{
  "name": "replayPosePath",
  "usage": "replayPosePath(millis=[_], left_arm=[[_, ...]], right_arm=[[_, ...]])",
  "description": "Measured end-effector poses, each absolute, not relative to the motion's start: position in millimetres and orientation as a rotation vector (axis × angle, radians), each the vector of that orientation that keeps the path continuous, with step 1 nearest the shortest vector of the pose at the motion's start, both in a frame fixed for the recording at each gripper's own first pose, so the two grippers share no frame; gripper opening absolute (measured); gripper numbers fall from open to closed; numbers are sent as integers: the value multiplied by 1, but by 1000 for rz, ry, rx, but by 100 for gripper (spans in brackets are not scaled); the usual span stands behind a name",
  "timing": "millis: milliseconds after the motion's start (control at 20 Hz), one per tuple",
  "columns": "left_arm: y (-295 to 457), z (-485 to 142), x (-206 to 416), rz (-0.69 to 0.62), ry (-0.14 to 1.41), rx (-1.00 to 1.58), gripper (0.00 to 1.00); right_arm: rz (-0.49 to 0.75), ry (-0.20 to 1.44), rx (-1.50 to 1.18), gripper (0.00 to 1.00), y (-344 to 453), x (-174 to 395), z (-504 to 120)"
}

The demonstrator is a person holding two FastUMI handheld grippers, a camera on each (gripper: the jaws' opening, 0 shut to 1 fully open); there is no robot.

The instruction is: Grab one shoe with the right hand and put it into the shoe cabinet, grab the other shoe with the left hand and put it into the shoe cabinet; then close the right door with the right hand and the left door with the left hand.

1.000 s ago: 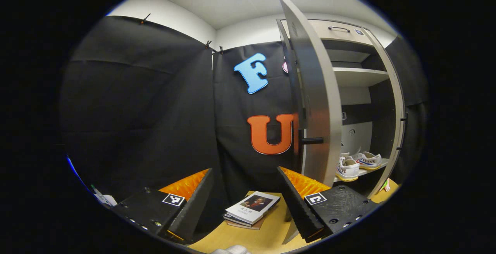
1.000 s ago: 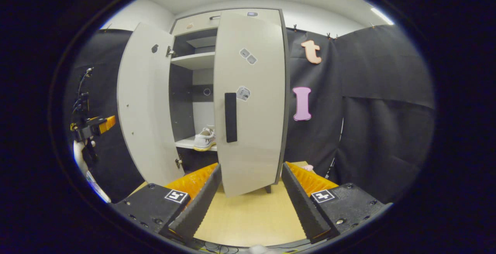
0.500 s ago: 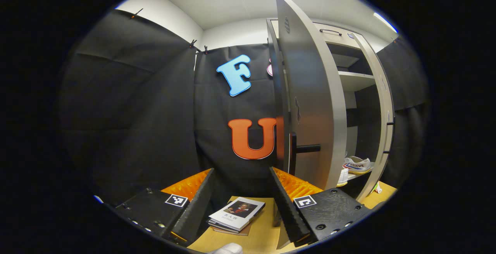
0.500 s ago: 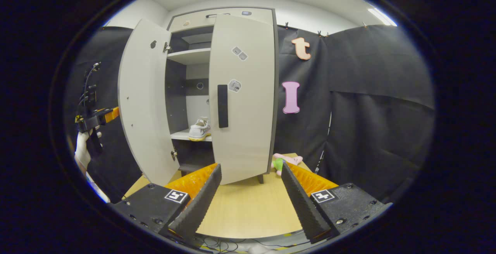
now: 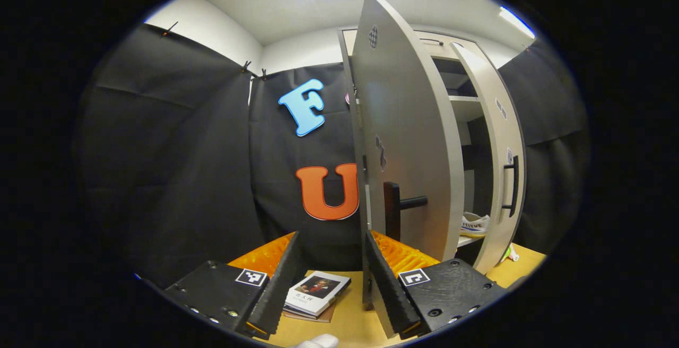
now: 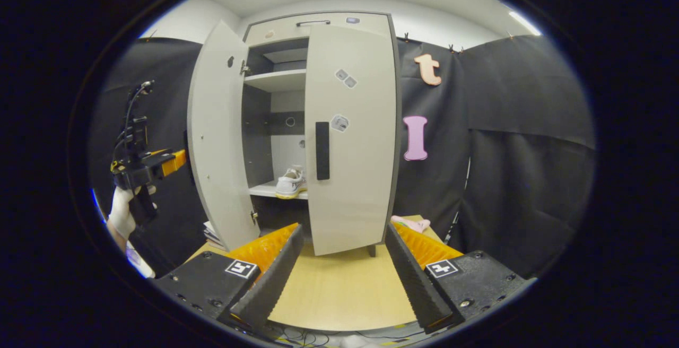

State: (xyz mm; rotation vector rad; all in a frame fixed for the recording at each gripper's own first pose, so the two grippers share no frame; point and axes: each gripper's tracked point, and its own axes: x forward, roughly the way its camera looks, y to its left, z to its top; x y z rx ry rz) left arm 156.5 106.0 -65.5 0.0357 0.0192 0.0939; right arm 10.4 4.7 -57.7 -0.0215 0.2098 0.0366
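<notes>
While the right door (image 6: 350, 136) sits nearly shut as before, the left door (image 5: 406, 141) has swung further in since a second ago, hiding more of the shelf. Left gripper (image 5: 329, 279) is spread wide, empty, its fingers near the door edge; right gripper (image 6: 342, 268) also gapes, empty, back from the cabinet (image 6: 323, 22). White canvas shoe (image 6: 290, 182) on the lower shelf; in the left gripper view a shoe (image 5: 473, 224) shows partial side lettering, unreadable. Doors smooth, matte, with flat black bar handles (image 6: 322, 150). Book (image 5: 317, 294) on the wood floor.

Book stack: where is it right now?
In the left gripper view the book stack lies on the wooden floor between the left gripper fingers, just left of the open left door.
</notes>
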Motion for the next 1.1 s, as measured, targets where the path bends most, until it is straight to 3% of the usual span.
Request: replayPosePath(millis=[400,450,550,650,700,750,800,850,1100], left_arm=[[37,-68,169,11,55,-23,74],[32,-69,168,10,61,-28,88],[27,-71,167,23,68,-16,98],[29,-67,165,49,57,-2,96],[27,-67,163,47,58,-1,100],[25,-68,161,50,60,-1,96],[24,-67,158,54,61,2,100],[23,-68,154,58,60,6,96],[17,-63,123,54,60,-29,96]], right_arm=[[37,209,-15,100,-19,26,-55],[36,209,-13,100,-23,27,-54],[35,206,-12,100,-28,30,-51],[36,202,-16,100,-34,32,-49],[36,199,-15,100,-36,33,-47],[35,197,-16,100,-39,34,-48],[35,191,-15,100,-40,33,-47],[29,182,-12,99,-42,35,-45],[14,164,-14,99,-51,33,-38]])
